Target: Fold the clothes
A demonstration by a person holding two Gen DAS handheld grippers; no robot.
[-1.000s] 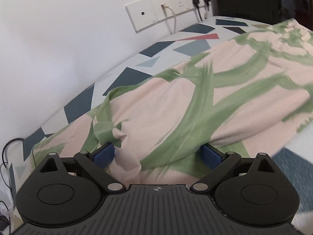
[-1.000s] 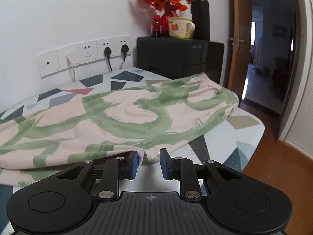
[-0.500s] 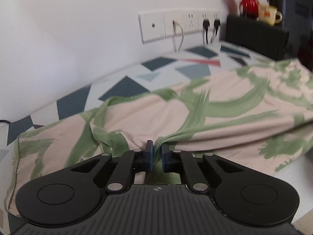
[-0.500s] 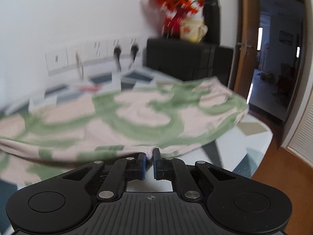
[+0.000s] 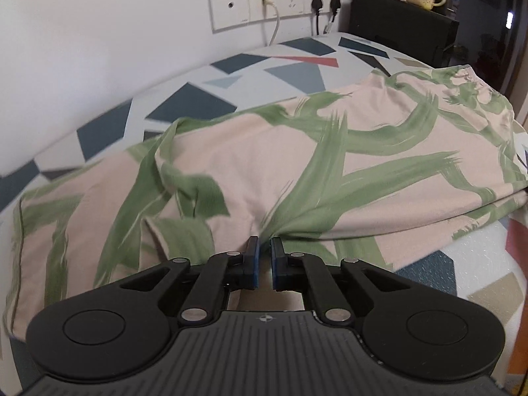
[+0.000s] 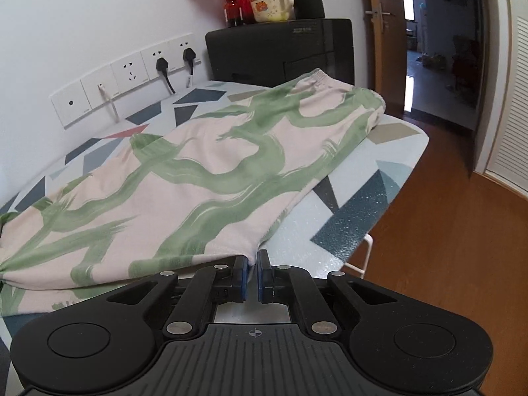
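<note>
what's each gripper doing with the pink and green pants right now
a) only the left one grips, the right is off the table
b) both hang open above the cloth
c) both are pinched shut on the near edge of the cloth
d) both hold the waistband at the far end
c: the left gripper and the right gripper each have their blue pads closed on the near edge of the pants, with fabric bunched between them.

I see the trousers (image 6: 198, 178) spread across the table (image 6: 379, 171), waistband toward the cabinet (image 6: 280, 49) at its far end. Wall sockets (image 6: 132, 76) sit behind; a mug (image 6: 270, 5) stands on the cabinet.
</note>
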